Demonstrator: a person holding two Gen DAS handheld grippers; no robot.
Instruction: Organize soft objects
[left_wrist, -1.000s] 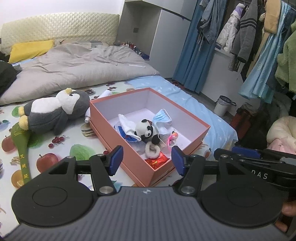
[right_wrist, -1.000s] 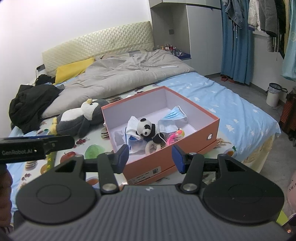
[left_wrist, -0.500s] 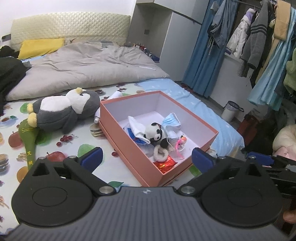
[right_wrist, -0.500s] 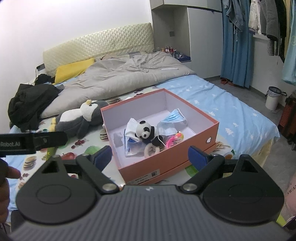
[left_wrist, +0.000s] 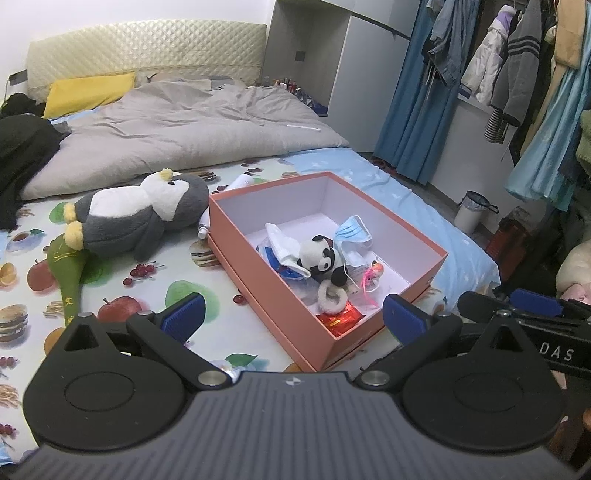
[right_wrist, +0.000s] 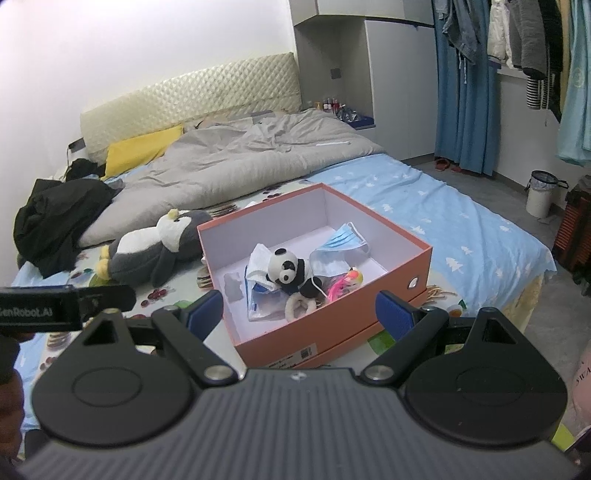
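Bedroom w/ a bed (left_wrist: 110, 325) under a fruit-print sheet; grey duvet (left_wrist: 184, 136) bunched toward the headboard end, yellow pillow (left_wrist: 88, 92) behind it. Clothes hang at right by a blue curtain (left_wrist: 413, 96).

Near the bed's foot edge sits an open salmon-pink box (left_wrist: 258, 266) w/ white inside. In the box, heaped toward its near corner: small panda plush (left_wrist: 319, 258), blue face mask (left_wrist: 352, 230) leaning on the right wall, white cloth (left_wrist: 284, 247), cream fuzzy ring (left_wrist: 332, 297), pink tasselled trinket (left_wrist: 371, 275), red foil packet (left_wrist: 340, 317).

Grey-and-white penguin plush (left_wrist: 140, 218) lies on its side on the sheet, just left of the box, apart from it. Green cloth piece (left_wrist: 70, 273) lies partly under its feet.

Left tongs (left_wrist: 291, 317) are spread wide, nothing between the blue pads, hanging above the box's near corner. Right tongs (right_wrist: 299, 310) have just been opening & stand spread too, empty, framing the box front; they also show at the right edge of the left view.
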